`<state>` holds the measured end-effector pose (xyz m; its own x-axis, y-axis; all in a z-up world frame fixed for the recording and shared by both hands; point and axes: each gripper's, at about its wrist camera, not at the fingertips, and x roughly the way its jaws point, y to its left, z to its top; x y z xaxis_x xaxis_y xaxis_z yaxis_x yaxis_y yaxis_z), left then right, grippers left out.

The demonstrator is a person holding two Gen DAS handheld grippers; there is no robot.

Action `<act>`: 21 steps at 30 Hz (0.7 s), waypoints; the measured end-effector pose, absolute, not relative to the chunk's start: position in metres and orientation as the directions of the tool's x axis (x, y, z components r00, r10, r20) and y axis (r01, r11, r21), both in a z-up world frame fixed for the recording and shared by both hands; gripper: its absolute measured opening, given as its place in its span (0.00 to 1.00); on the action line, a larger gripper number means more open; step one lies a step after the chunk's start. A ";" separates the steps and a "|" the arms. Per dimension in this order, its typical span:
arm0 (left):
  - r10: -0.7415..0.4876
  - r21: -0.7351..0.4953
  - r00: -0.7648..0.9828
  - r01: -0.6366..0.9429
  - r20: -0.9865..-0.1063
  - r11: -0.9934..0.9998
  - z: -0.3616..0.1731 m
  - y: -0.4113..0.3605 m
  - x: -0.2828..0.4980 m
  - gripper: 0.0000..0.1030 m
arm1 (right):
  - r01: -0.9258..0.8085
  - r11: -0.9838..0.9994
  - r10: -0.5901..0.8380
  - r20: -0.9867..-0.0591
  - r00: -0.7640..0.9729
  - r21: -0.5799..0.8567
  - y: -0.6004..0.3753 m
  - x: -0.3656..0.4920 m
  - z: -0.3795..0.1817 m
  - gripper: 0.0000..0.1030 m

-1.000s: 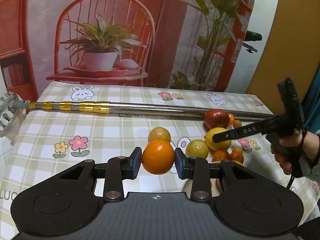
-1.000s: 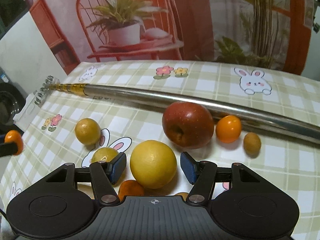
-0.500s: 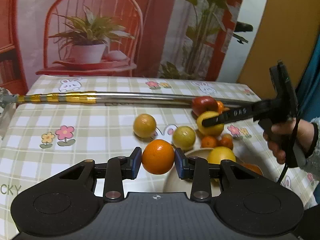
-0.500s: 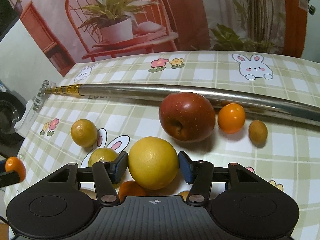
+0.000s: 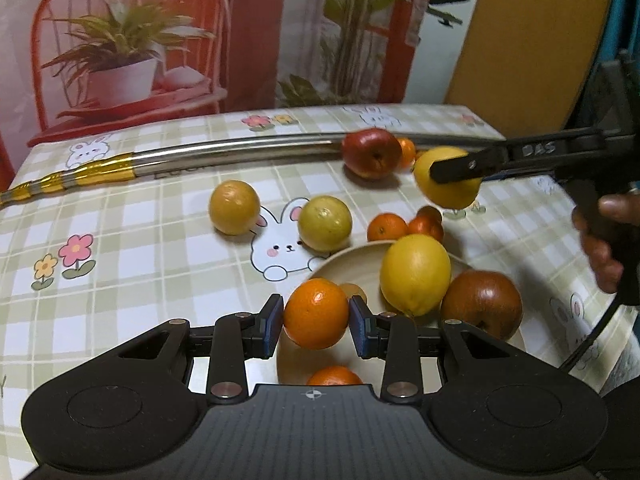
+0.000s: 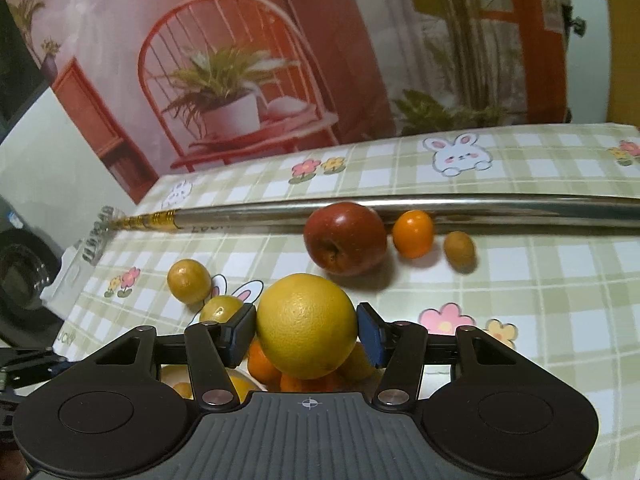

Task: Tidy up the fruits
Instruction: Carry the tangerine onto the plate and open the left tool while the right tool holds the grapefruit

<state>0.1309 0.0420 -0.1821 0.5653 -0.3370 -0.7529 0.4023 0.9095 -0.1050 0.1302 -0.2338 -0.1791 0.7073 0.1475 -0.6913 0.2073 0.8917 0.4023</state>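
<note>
Left gripper pinches a round orange citrus fruit between its blue pads, hanging over the near-left rim of the shallow beige wooden bowl; bowl lies just below and right of it, so the drop is short, down and slightly right. Right gripper clamps a large round yellow citrus, apparently lifted off the checked tablecloth, farther from the bowl; bowl sits near-left of it, mostly hidden there.
</note>
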 end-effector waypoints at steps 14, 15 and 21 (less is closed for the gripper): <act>-0.287 -0.011 0.512 0.476 -0.810 0.880 -0.201 0.017 0.136 0.36 | 0.214 0.898 0.101 -0.654 0.749 0.384 -0.234 0.083 -0.169 0.49; -0.284 -0.007 0.512 0.477 -0.811 0.879 -0.202 0.017 0.136 0.36 | 0.216 0.897 0.100 -0.653 0.750 0.385 -0.235 0.081 -0.169 0.50; -0.278 0.010 0.518 0.484 -0.809 0.875 -0.204 0.010 0.141 0.36 | 0.217 0.890 0.103 -0.642 0.760 0.400 -0.237 0.074 -0.171 0.50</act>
